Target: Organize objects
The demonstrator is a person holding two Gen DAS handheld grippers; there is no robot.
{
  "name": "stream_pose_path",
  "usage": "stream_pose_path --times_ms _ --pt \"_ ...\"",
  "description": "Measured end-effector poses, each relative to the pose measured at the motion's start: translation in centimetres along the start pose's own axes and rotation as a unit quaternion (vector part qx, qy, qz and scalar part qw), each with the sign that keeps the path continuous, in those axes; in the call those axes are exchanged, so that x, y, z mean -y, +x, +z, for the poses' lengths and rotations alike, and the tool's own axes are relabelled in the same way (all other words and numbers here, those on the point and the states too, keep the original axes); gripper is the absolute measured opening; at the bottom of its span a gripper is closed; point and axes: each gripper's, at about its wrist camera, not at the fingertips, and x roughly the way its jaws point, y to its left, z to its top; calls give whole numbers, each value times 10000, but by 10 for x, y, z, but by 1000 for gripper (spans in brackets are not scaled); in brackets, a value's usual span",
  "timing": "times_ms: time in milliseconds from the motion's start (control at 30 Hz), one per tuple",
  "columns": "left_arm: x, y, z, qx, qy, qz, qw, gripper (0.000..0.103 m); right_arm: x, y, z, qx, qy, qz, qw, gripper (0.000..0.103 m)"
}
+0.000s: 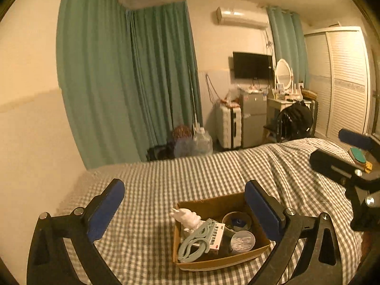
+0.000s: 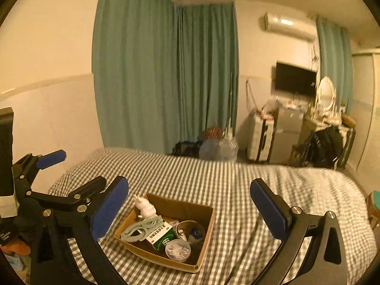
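The left gripper [image 1: 184, 210] is seen closest in the left view, with its two blue pads [image 1: 105, 210] spread wide apart and nothing held between them. The right gripper [image 2: 190, 210] is seen closest in the right view, and its blue pads [image 2: 267, 207] are spread wide too, with nothing between them. Both are held above the bed [image 1: 166, 178], just over the box [image 1: 213, 262].

The box is made of brown card and is set on the bed with its top open. A small white toy [image 1: 186, 217] is stood at the back left corner of the box. A pale green plastic thing with loops [image 1: 193, 243] is laid along the left side, partly on top of a white and green packet [image 2: 160, 235] with red print on it. A round tin [image 1: 237, 220] is placed at the back right, with small bits inside that cannot be made out. A round clear tub [image 1: 242, 241] full of small pale pieces is set at the front, touching the packet.

The bed is covered with a grey and white check sheet. In the left view, the right gripper is seen at the right edge, well apart from the box. In the right view, the left gripper is seen at the left edge.

Green curtains [image 2: 166, 71] are hung behind the bed. Far off, a black screen [image 1: 252, 65] is fixed on the wall, with a white air unit [image 1: 242, 17] above it.
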Motion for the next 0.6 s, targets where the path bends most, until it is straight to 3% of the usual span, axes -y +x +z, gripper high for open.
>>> stream_pose_path --times_ms 167,300,533,600 --pt "-2 -52 -4 455 -147 284 9985 103 -1 -49 -5 418 51 -174 9990 103" --pt "-9 -69 -20 582 -428 103 9973 103 -5 -68 -19 626 63 -145 9979 103" --pt "-22 -70 -62 750 -1000 202 9919 103 -7 -56 -70 901 112 -123 9958 103" --pt "-22 -61 -75 715 -971 303 9922 103 -3 -39 -90 776 171 -180 9967 103"
